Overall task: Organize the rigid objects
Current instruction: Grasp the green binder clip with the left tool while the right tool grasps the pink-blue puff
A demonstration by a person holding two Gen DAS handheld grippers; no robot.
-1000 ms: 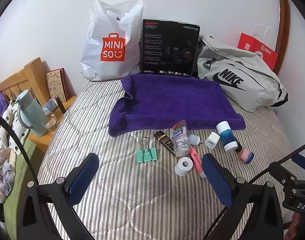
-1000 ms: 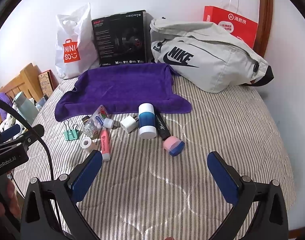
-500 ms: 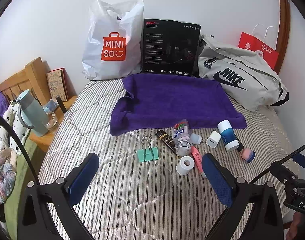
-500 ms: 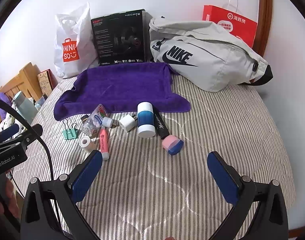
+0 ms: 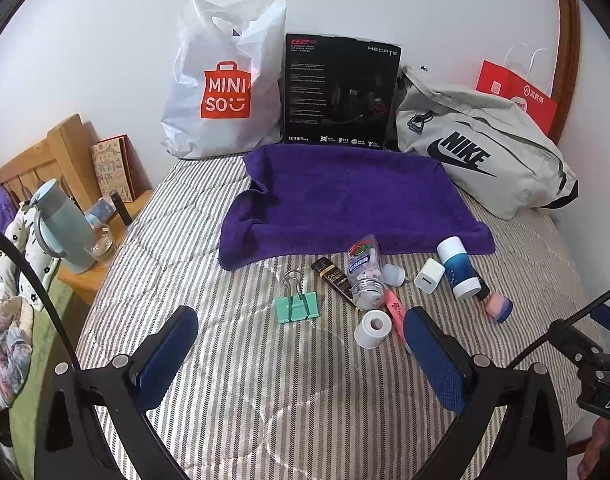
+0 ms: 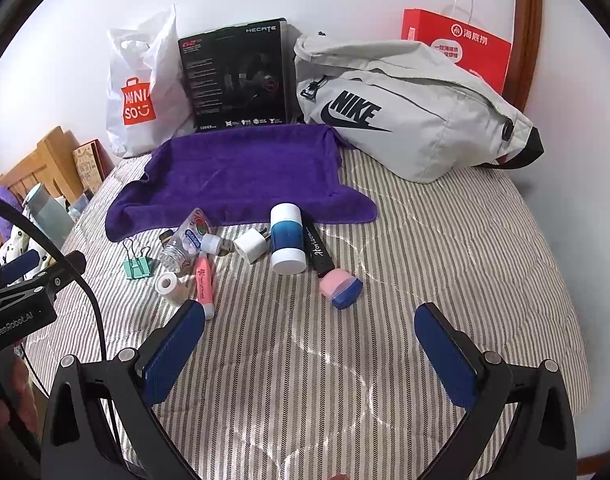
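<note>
Small items lie in a cluster on the striped bed in front of a purple towel [image 5: 345, 200] [image 6: 241, 172]. Among them are a green binder clip [image 5: 296, 306] [image 6: 137, 267], a clear bottle [image 5: 364, 272] [image 6: 185, 244], a white tape roll [image 5: 371, 328] [image 6: 169, 283], a pink highlighter [image 5: 397, 312] [image 6: 203, 280], a white charger plug [image 5: 428, 275] [image 6: 251, 245], a blue-and-white tube [image 5: 457, 267] [image 6: 287, 238], a black bar [image 5: 335, 278] and a pink-and-blue eraser [image 5: 499, 307] [image 6: 341, 288]. My left gripper [image 5: 301, 324] hovers open just short of the clip and tape. My right gripper [image 6: 311, 322] hovers open, nothing between its fingers.
A white MINISO bag [image 5: 225, 80], a black box [image 5: 341, 92], a grey Nike bag [image 6: 409, 112] and a red paper bag [image 6: 461, 44] line the wall. A wooden nightstand [image 5: 85, 276] with a teal kettle [image 5: 63, 232] stands left of the bed.
Both views have shifted only slightly; the objects sit a touch lower and nearer in the left wrist view. Nothing was grasped or moved.
</note>
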